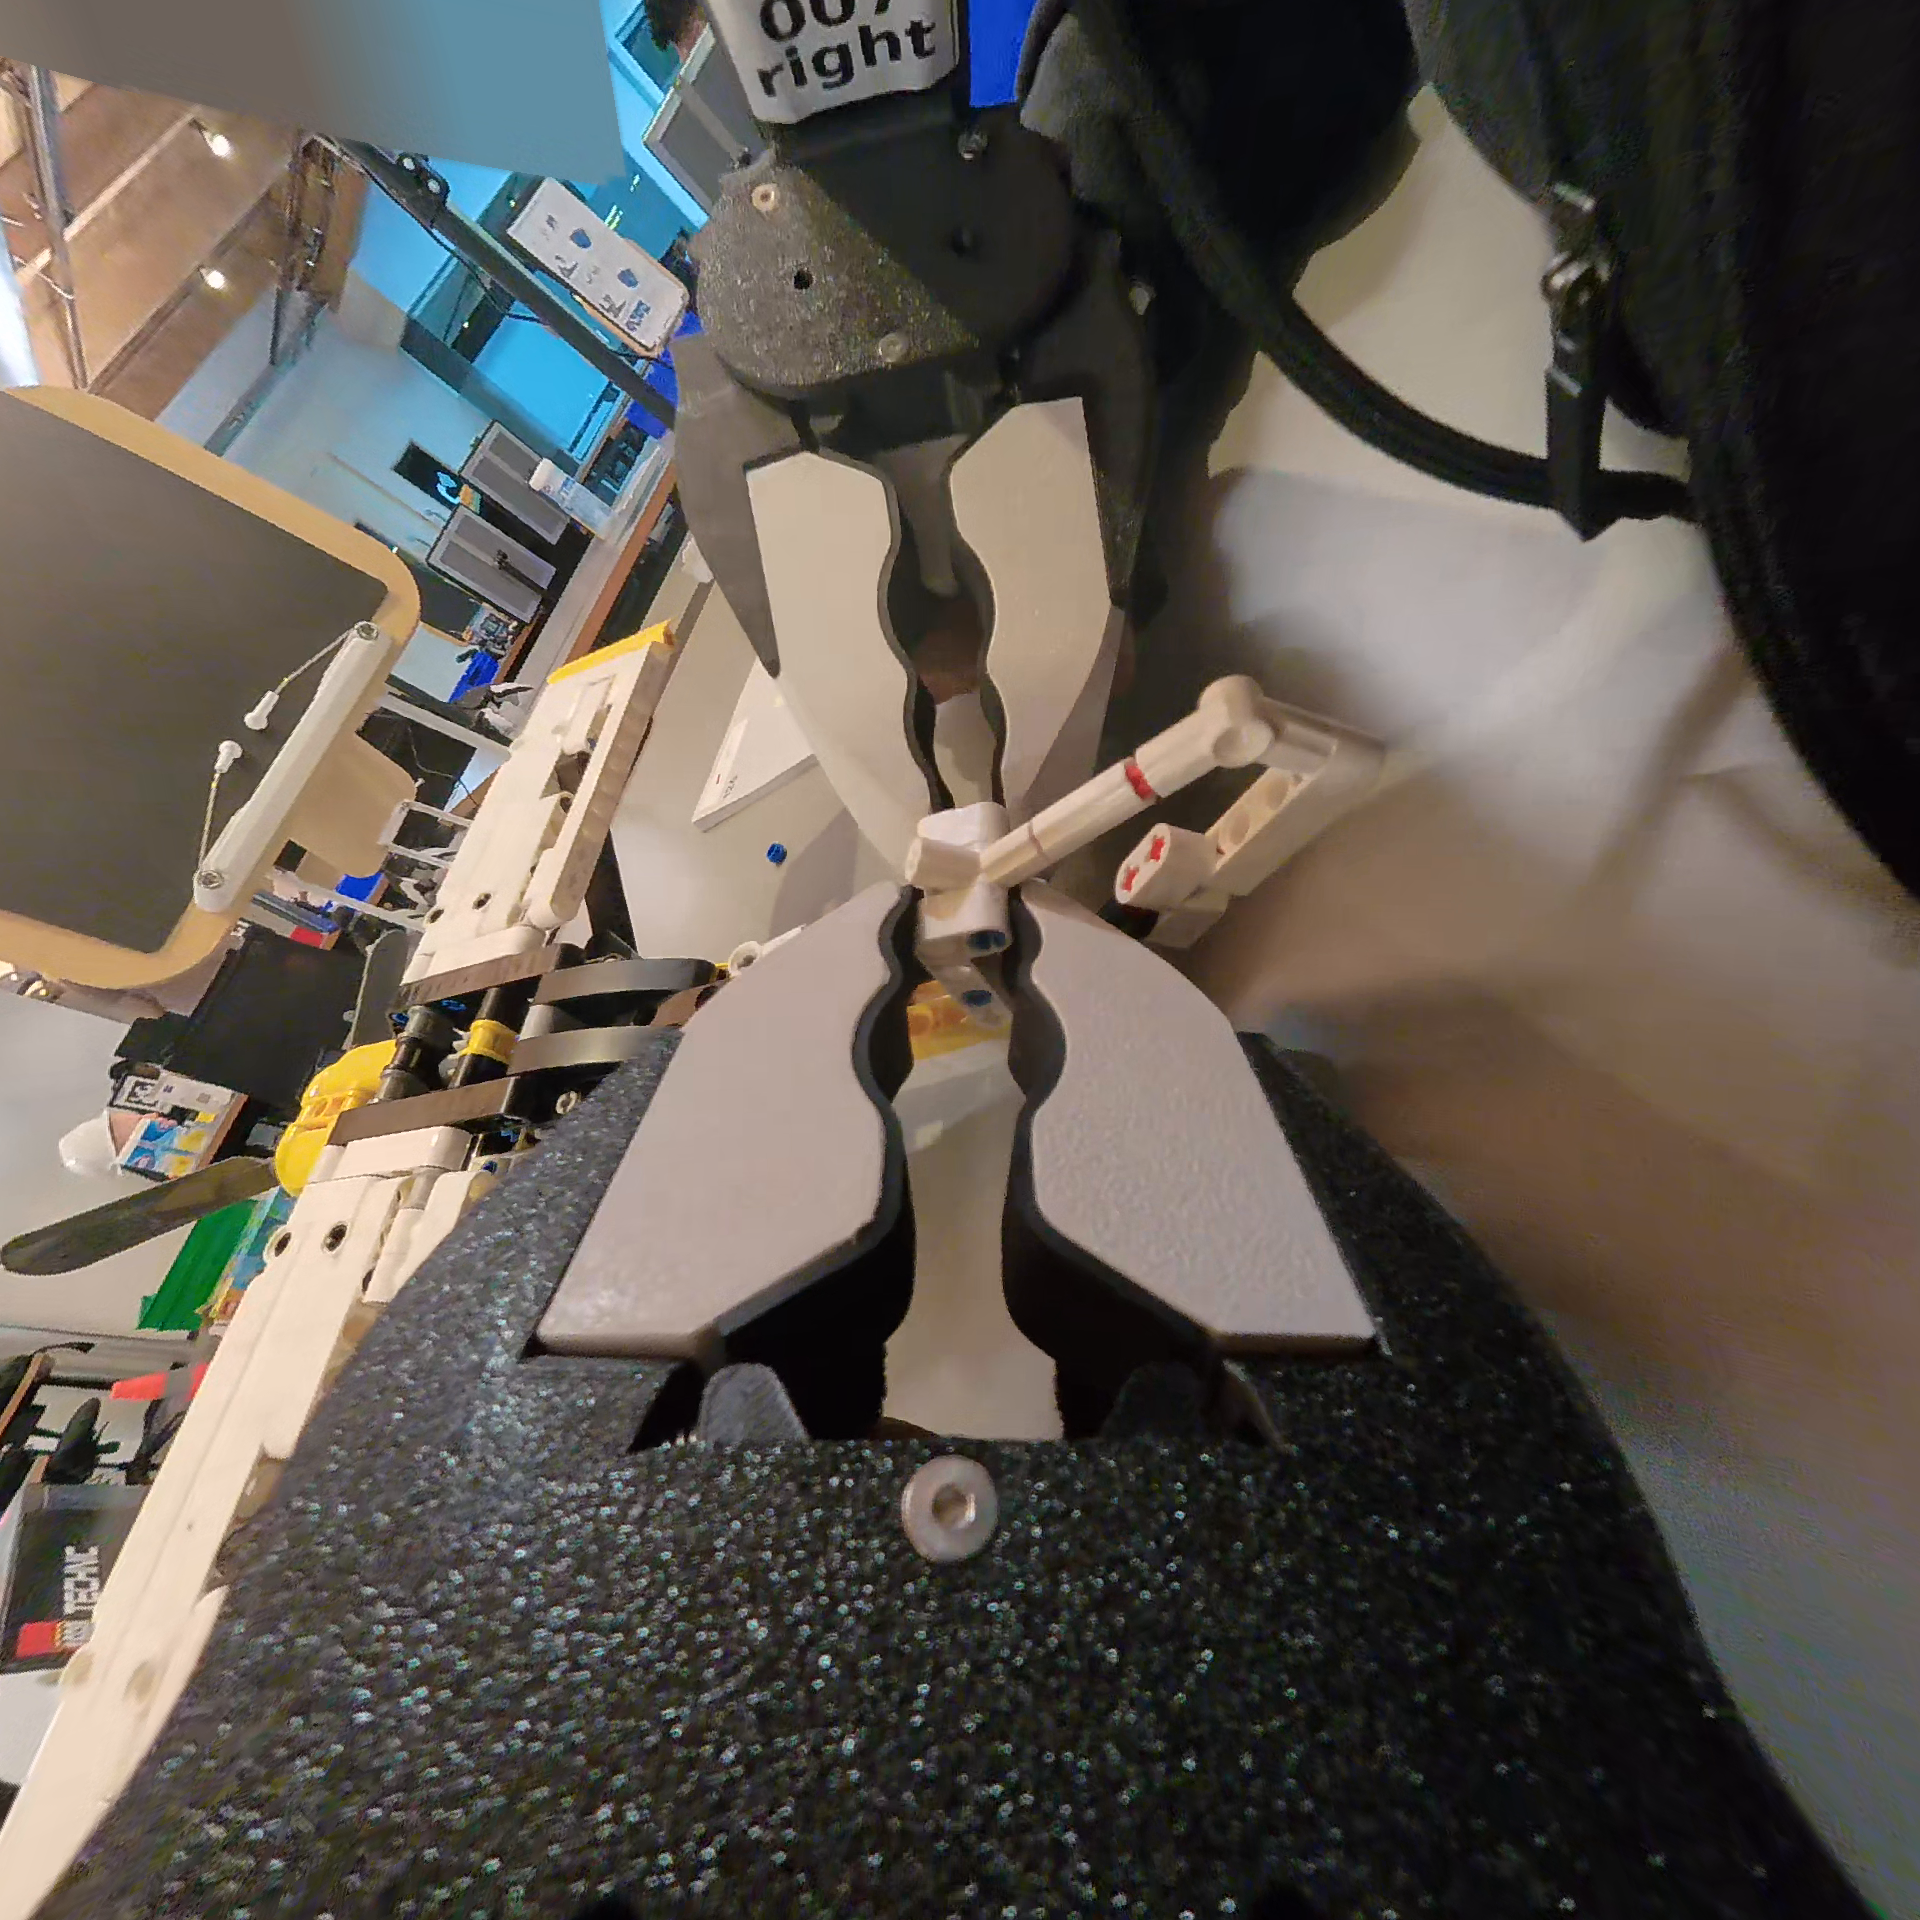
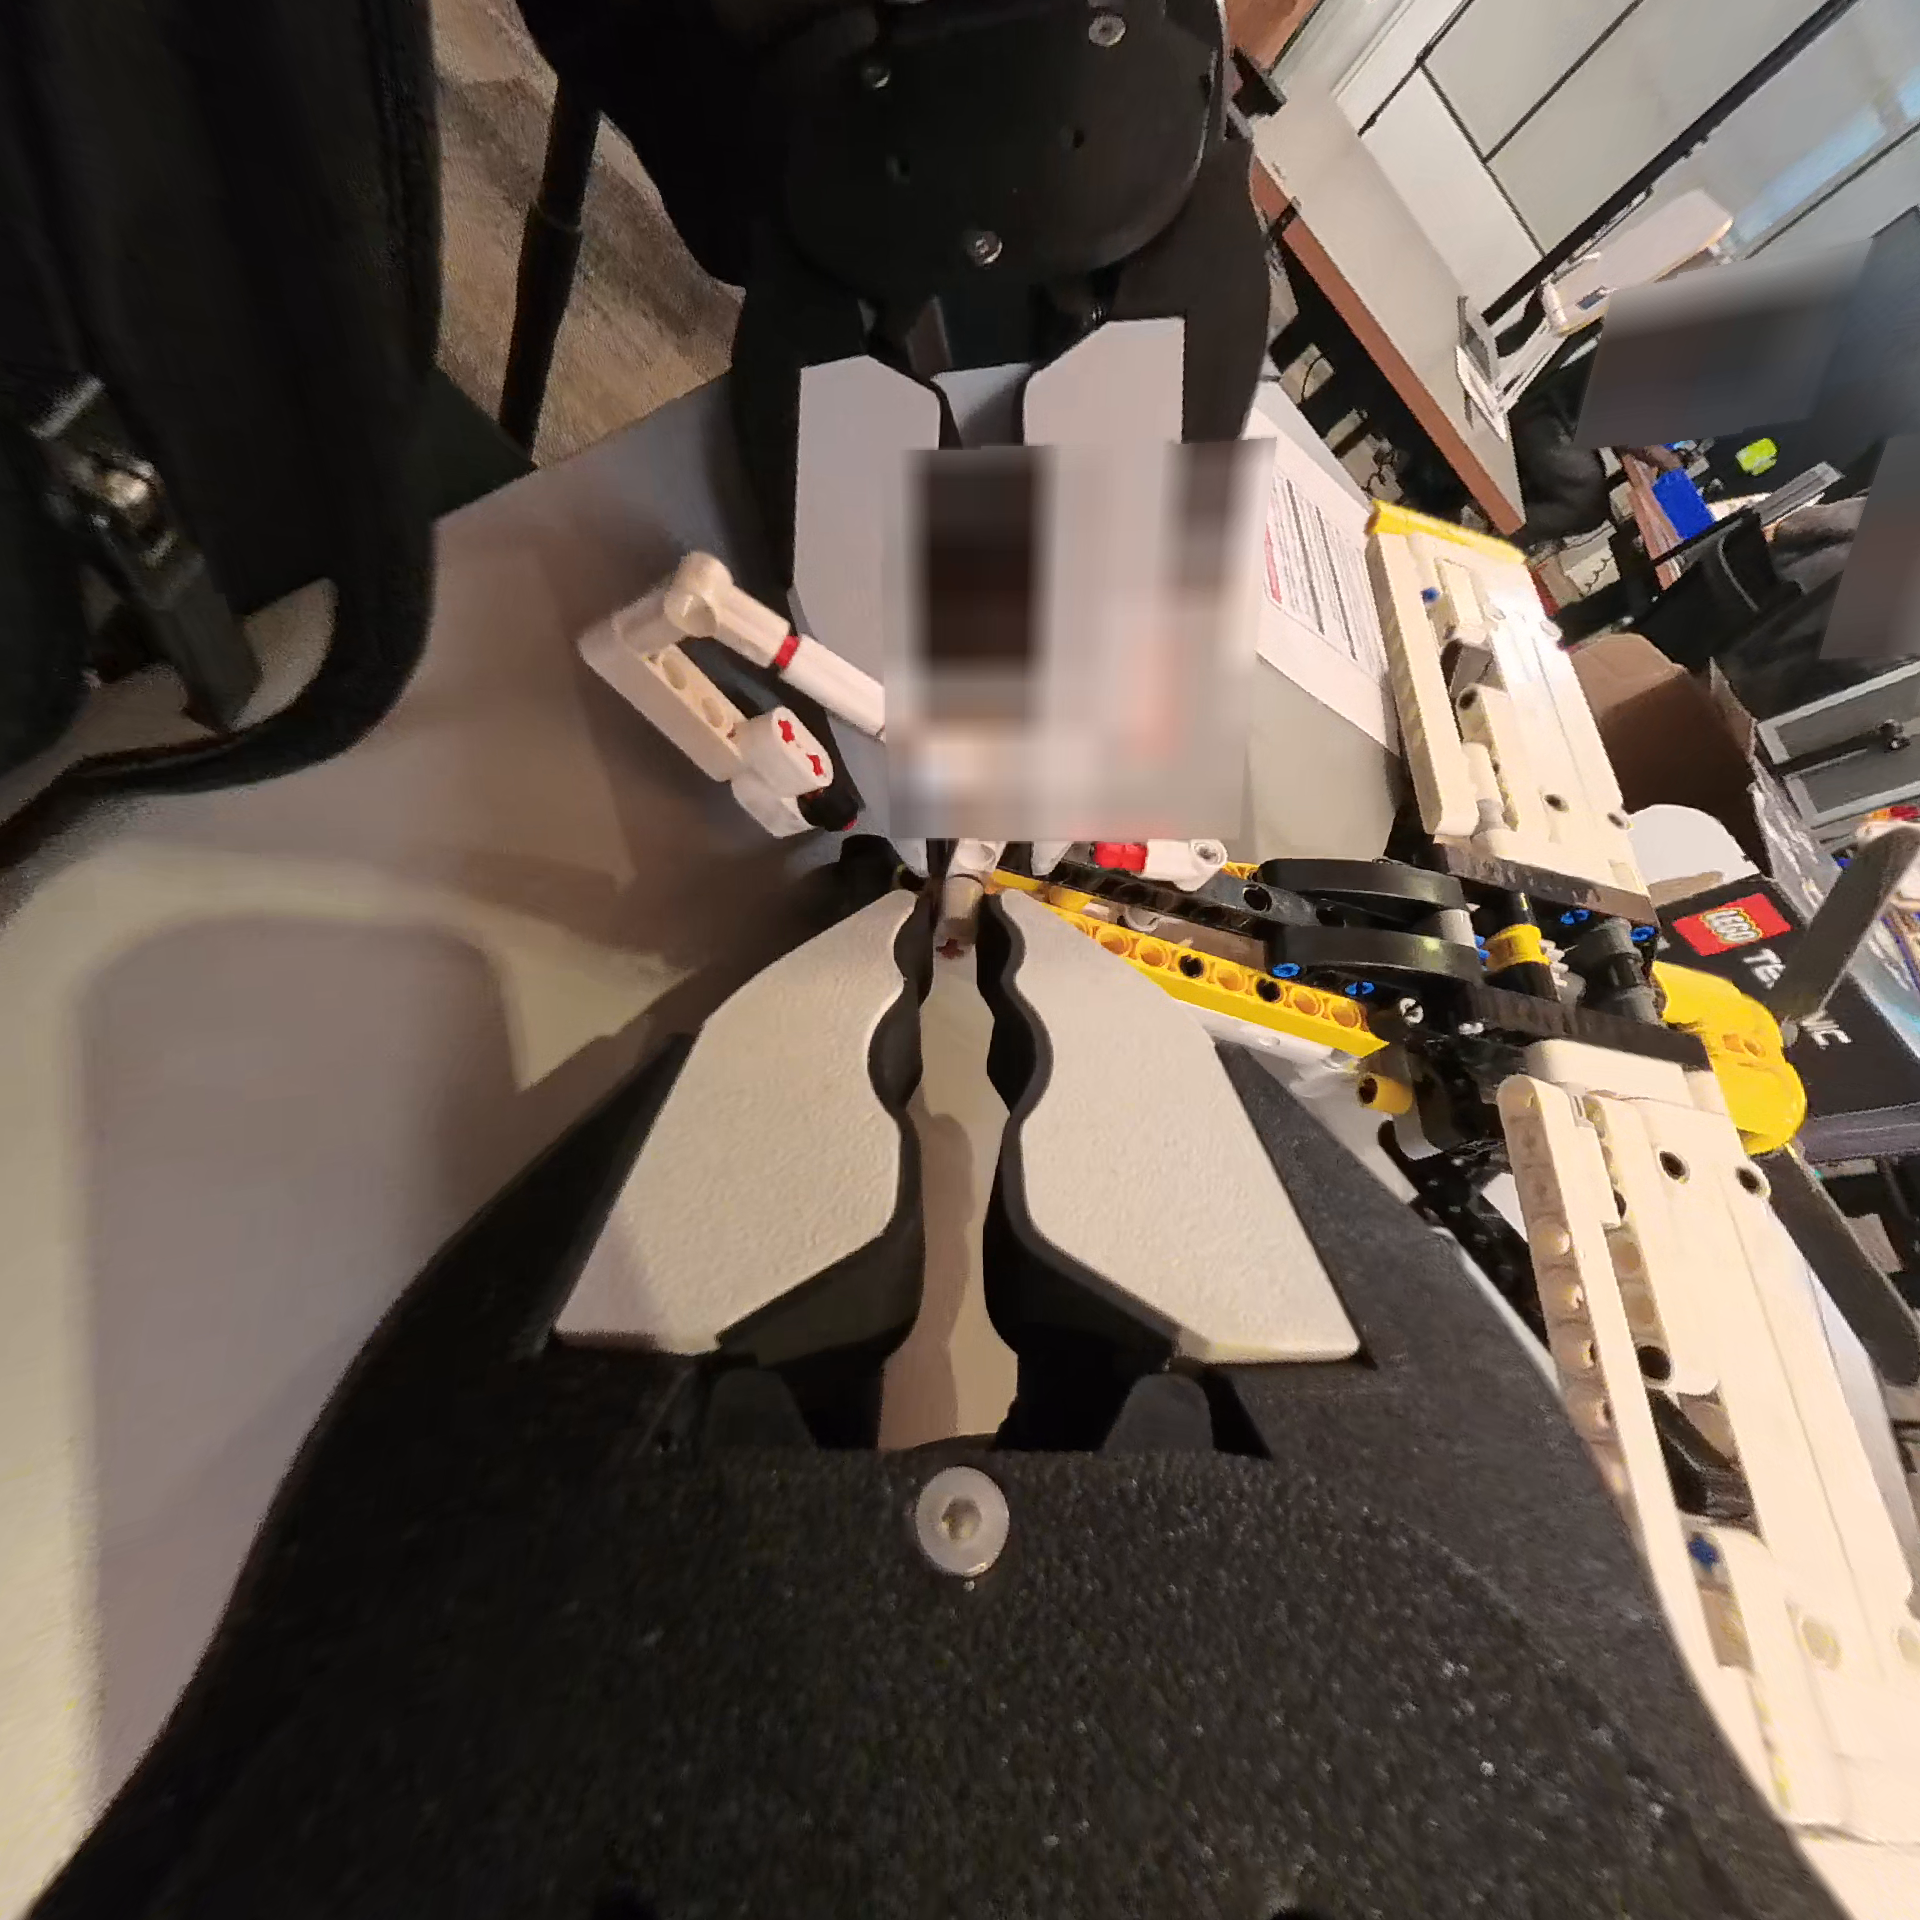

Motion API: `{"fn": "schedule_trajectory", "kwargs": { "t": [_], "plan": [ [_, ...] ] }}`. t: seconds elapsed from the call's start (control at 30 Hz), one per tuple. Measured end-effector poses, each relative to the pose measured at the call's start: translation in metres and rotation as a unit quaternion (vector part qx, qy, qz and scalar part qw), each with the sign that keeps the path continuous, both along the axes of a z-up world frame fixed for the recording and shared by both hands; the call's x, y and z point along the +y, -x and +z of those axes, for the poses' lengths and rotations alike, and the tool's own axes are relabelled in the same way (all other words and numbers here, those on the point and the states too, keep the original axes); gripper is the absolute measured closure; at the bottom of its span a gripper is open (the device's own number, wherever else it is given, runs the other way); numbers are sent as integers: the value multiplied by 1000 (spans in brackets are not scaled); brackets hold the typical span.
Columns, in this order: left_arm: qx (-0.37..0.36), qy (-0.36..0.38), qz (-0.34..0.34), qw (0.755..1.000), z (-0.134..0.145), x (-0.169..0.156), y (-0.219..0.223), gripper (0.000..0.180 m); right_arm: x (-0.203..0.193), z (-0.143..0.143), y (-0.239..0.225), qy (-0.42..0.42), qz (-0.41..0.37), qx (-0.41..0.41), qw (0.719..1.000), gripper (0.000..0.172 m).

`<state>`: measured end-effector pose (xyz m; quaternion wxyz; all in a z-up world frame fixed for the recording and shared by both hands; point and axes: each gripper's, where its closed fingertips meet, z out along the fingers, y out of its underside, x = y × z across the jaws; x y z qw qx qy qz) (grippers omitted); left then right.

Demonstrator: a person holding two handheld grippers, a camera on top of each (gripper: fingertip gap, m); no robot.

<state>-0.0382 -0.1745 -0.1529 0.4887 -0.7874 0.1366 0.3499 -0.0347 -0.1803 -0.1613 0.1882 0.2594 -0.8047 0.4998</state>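
At the centre of the left wrist view, the left gripper [image 1: 961, 920] points up the frame, its pads pressing a small white plastic beam with blue pins [image 1: 964, 920]. The right gripper [image 1: 968, 805] reaches down from the top, tip to tip, clamped on a white plastic connector [image 1: 954, 842] joined to that beam. A white rod with a red ring [image 1: 1101, 795] runs to the upper right; a yellow, black and white brick-built model [image 2: 1455, 987] lies at right in the right wrist view.

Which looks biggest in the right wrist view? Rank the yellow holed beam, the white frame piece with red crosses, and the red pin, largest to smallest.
1. Yellow holed beam, the longest, though partly covered.
2. White frame piece with red crosses, shorter but broader; it lies farther from the camera, so their true order is unsure.
3. Red pin, plainly smallest.
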Motion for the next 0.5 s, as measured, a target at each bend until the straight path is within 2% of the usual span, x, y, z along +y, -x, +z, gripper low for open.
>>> {"fn": "schedule_trajectory", "kwargs": {
  "t": [0.2, 0.5],
  "plan": [
    [4, 3, 11, 1000, 0, 1, 0, 164, 9, 0, 2, 10, -24, 37, 999, 163],
    [-1, 2, 2, 1000, 0, 8, -3, 164, 17, 1, -1, 7, -28, -2, 1000, 164]
  ]
}}
